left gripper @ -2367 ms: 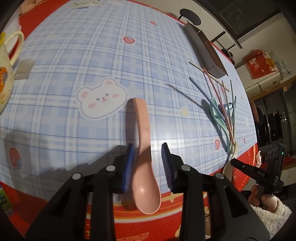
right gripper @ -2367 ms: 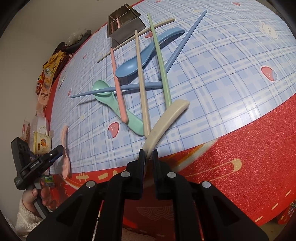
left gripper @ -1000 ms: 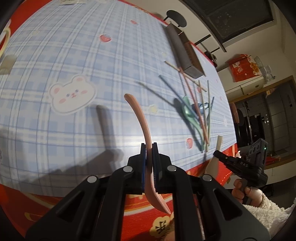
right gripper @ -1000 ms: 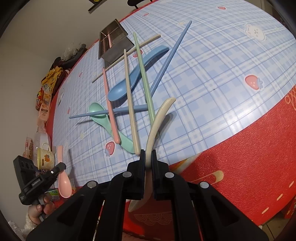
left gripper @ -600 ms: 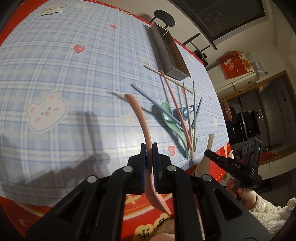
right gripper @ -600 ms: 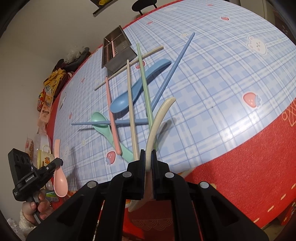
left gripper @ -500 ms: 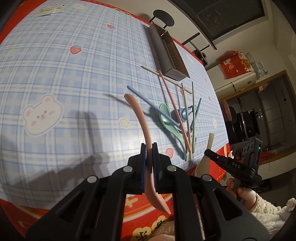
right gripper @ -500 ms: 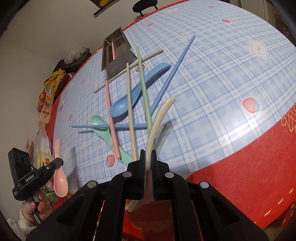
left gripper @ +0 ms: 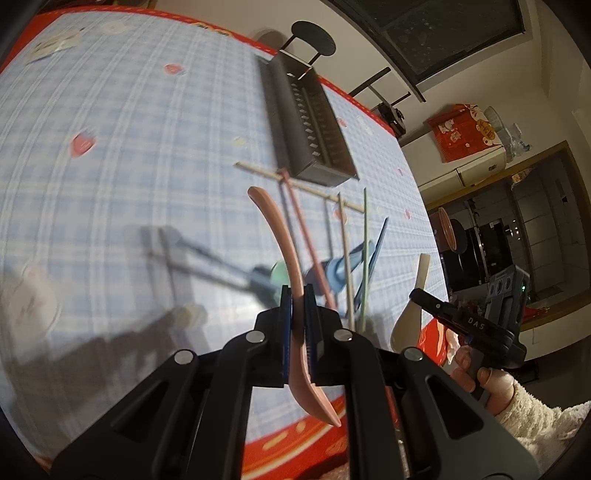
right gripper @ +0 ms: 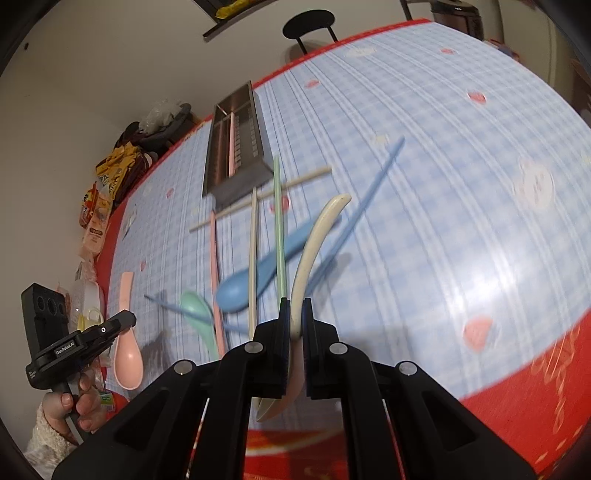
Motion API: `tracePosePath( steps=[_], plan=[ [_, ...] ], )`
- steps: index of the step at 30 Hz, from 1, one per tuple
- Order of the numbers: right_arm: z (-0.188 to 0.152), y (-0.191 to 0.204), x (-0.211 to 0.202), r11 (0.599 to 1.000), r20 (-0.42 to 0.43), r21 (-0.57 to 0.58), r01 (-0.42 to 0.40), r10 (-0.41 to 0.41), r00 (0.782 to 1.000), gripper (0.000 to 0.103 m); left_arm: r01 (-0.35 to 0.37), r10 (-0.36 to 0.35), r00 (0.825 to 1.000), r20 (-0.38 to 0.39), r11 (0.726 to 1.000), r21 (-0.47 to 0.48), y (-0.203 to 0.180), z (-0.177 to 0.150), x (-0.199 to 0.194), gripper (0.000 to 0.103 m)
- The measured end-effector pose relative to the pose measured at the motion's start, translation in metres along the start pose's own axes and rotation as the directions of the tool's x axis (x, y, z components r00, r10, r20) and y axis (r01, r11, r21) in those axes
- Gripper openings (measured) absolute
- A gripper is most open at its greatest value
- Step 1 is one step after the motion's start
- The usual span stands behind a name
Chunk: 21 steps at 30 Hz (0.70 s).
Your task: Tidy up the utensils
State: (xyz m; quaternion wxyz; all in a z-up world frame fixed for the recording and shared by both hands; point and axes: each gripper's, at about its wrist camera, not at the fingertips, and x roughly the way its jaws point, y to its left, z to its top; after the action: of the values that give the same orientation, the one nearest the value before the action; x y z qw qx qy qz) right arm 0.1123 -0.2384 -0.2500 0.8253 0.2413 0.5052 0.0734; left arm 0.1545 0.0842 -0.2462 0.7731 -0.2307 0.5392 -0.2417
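My left gripper [left gripper: 297, 295] is shut on a pink spoon [left gripper: 280, 243], held above the table with its handle pointing away; it also shows in the right wrist view [right gripper: 125, 332]. My right gripper [right gripper: 293, 308] is shut on a beige spoon [right gripper: 314, 247], also lifted; it shows in the left wrist view [left gripper: 413, 302]. On the blue checked tablecloth [right gripper: 443, 147] lie a blue spoon [right gripper: 255, 280], a green spoon [right gripper: 197, 308] and several coloured chopsticks [right gripper: 279, 221]. A metal utensil box [right gripper: 234, 147] stands beyond them with a pink chopstick [right gripper: 232, 144] inside.
Snack packets [right gripper: 107, 181] and a yellow mug [right gripper: 88, 317] sit along the left table edge. A black stool [right gripper: 308, 24] stands past the far edge. The cloth has a red border [right gripper: 517, 406] at the near edge.
Both grippers closed on their spoons, lifted them off the table and moved forward toward the pile and the metal box. The view is now blurred with motion.
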Motion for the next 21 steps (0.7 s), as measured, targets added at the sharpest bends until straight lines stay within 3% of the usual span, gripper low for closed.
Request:
tracePosePath(
  steps=[11,21],
  plan=[
    [0.097,0.002,0.018,0.993,-0.002,-0.11,-0.034,0.034,0.999,0.007,0.002,-0.003,1.0,0.028,0.999,0.035,-0.032,0.089,0.05,0.01],
    [0.166,0.002,0.055,0.986,0.004,-0.157,-0.058,0.059,0.998,0.007,0.007,-0.006,1.0,-0.01,0.999,0.051,-0.05,0.187,0.142,0.01]
  ],
)
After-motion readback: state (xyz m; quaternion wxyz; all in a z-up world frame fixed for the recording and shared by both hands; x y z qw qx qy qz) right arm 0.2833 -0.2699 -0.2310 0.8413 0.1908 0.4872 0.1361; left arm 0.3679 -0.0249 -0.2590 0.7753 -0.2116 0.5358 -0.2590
